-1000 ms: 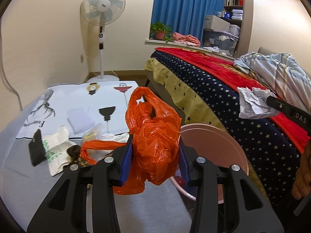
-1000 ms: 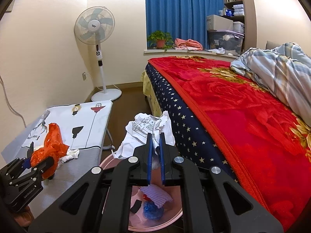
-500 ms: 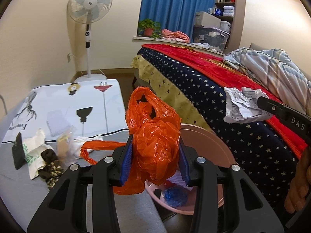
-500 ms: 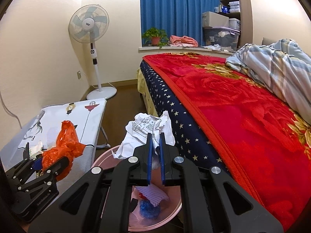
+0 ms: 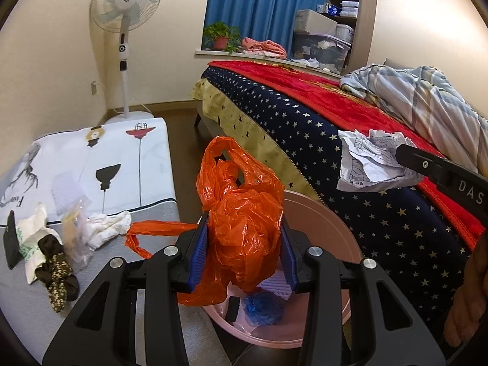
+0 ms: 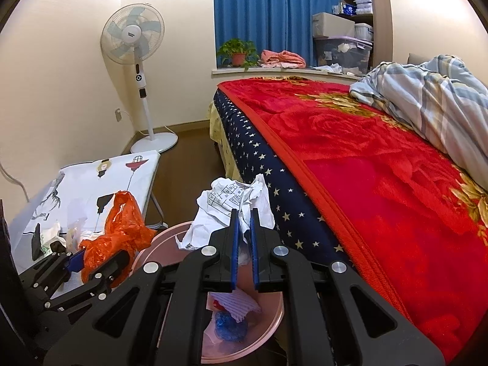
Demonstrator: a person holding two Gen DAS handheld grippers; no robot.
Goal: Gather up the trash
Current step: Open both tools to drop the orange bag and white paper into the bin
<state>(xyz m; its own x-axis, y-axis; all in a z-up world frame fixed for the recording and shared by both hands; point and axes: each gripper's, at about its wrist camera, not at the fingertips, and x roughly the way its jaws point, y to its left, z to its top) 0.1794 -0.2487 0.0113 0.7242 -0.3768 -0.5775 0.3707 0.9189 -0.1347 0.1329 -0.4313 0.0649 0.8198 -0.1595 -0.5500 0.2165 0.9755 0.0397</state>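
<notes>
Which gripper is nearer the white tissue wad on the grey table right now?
Left. The left gripper, clamped on the orange bag, sits just beside the tissue wad. The right gripper holds crumpled paper over the pink bin, farther off.

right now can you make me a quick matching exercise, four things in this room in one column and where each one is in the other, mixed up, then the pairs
Things:
1. orange plastic bag
2. crumpled paper
3. blue wad
4. potted plant

Places:
A. on the windowsill
B. inside the pink bin
C. clamped in the left gripper
D. pinched in the right gripper

Pairs: 1-C, 2-D, 3-B, 4-A
</notes>
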